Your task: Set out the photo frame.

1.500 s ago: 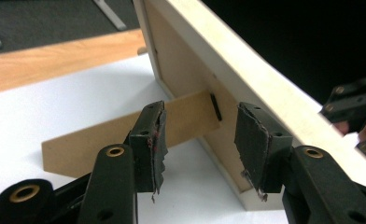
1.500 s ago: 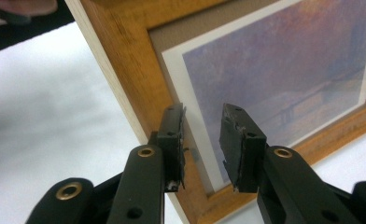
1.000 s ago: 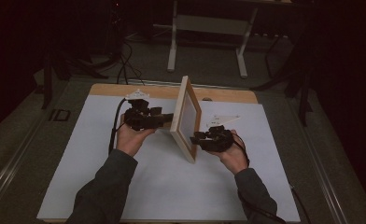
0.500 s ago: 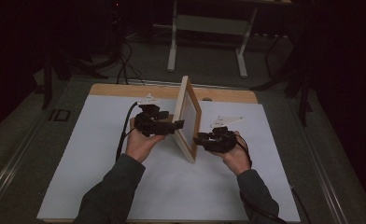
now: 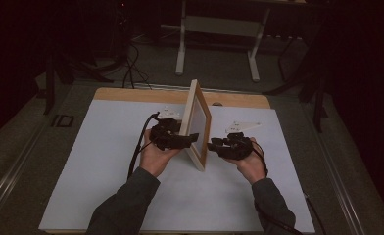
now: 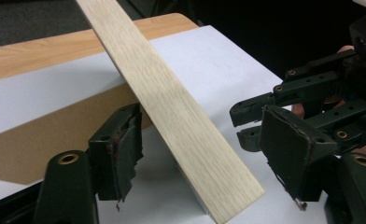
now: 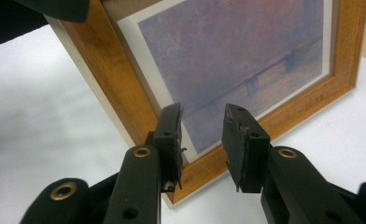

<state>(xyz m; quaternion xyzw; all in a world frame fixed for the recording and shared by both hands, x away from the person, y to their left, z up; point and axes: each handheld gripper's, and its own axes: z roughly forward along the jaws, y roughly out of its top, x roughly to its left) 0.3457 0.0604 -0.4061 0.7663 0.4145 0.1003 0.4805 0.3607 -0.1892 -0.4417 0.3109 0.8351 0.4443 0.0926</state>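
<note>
Forearms reaching in nearest you, picture frame (image 5: 200, 128) upright on edge at mid-table on the white sheet (image 5: 97, 161), long axis near to far, print facing right, your left gripper (image 5: 189, 141) just widened, straddling its near edge without gripping, your right gripper (image 5: 211, 145) partly open, empty, facing the print, wooden table edge (image 5: 131, 95) beyond.

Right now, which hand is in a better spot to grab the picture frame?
Left, probably. The left gripper already has its open jaws on either side of the frame edge, so it only needs to close. The right gripper has its open jaws pointing at the flat front, with nothing to pinch.
</note>
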